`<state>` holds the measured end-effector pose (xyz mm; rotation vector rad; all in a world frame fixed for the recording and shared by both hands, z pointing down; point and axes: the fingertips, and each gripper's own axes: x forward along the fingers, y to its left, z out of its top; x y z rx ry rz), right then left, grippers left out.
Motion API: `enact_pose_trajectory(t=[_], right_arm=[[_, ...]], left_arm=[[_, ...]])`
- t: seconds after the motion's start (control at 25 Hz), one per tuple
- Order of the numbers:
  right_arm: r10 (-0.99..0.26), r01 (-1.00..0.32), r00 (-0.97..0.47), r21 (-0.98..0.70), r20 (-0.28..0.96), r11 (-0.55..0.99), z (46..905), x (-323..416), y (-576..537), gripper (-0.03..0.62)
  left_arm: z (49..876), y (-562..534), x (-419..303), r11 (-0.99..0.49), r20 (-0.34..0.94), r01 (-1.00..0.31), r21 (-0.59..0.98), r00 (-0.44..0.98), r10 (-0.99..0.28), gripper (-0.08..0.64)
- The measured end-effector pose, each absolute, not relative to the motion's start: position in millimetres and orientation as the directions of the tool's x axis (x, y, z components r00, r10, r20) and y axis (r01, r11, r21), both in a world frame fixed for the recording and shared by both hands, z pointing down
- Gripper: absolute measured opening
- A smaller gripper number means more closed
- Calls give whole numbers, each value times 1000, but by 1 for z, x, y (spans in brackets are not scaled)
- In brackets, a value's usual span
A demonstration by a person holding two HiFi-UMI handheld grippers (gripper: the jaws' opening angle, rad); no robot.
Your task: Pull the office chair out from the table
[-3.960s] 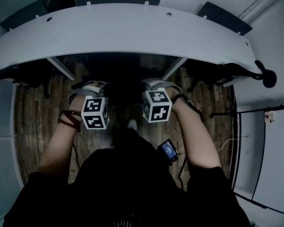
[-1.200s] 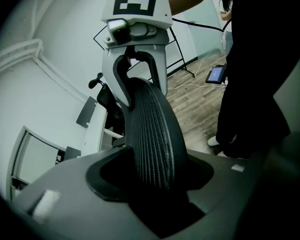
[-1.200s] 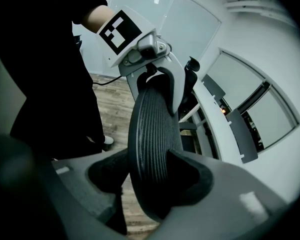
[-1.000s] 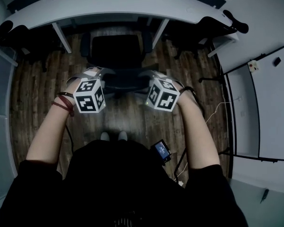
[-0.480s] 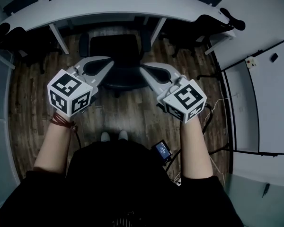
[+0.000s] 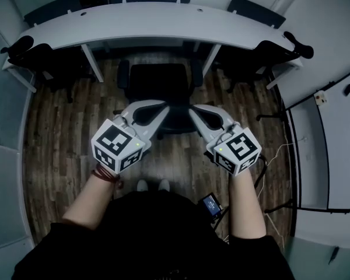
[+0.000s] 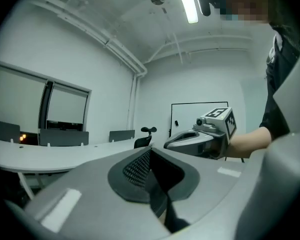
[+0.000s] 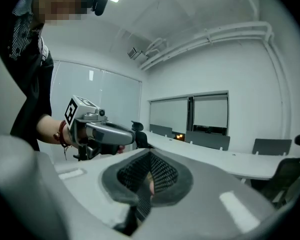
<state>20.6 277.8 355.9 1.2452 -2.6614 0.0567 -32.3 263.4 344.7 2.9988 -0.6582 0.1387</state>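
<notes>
Wooden floor (image 6: pixel 64 133) bears office chair (image 6: pixel 160 80) by white table (image 6: pixel 163 19); left gripper (image 6: pixel 162 105), right gripper (image 6: pixel 194 109) fingers clenched empty.

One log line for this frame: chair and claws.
office chair: seat out from under table | left claw: shut, empty | right claw: shut, empty | contact: neither claw on chair

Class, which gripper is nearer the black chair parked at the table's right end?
Right. The right gripper is held to the left of that black chair; the left gripper is even farther left, beyond the right one.
</notes>
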Motion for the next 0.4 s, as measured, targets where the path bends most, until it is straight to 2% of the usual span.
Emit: enact_pose_trajectory(t=[0.16, 0.4], right_arm=[[-759, -768, -635, -5, 145, 641, 352, 16, 276, 0], [-751, -762, -645, -42, 141, 646, 341, 14, 283, 0]], left_arm=[[341, 266, -36, -905, 86, -423, 45, 904, -419, 6], [335, 271, -43, -896, 80, -437, 75, 899, -431, 6]])
